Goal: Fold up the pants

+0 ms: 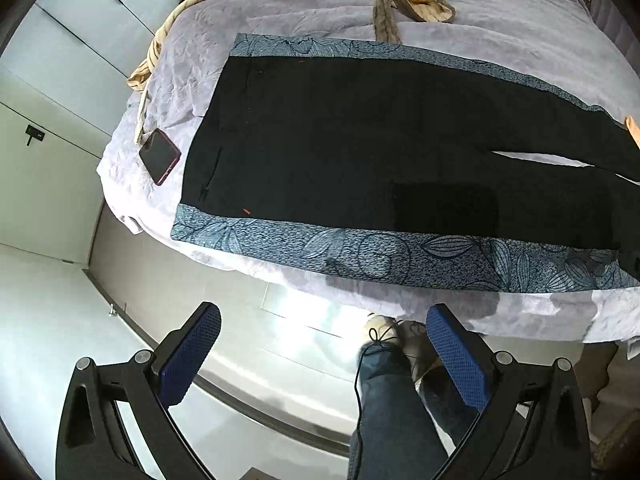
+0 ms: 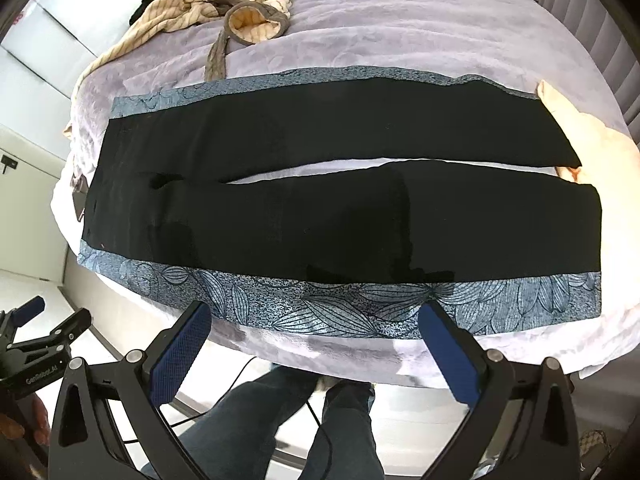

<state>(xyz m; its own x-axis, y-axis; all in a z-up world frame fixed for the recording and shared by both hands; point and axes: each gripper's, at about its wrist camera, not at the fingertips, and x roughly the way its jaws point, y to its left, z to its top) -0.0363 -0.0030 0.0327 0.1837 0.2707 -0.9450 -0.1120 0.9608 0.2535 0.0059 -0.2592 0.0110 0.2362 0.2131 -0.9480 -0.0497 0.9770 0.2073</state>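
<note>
Both grippers are hovering off the bed edge, above the floor and the person's legs, holding nothing: left gripper is gaping wide open, right gripper is likewise spread wide with blue pads bare. Just past them the pants are lying flat and spread out on the lilac bed, waistband to the left, both legs running right with a thin gap between them; black panels, blue leaf-print side strips, the near strip sitting close to the bed edge. A phone is resting on the bed just beside the waistband corner. Further back a striped beige garment is lying bunched, well apart from the pants; a peach cloth is touching the far leg's hem. Nothing folded yet, judging by the flat layout. Risks: a pinch on the near edge could be catching the bedspread along with the fabric, dragging it; lifting one side unevenly could be skewing the legs so the fold comes out crooked; a sweep at the waistband could be knocking the phone off the bed; thin slippery fabric could be sliding out of the pads mid-fold.
</note>
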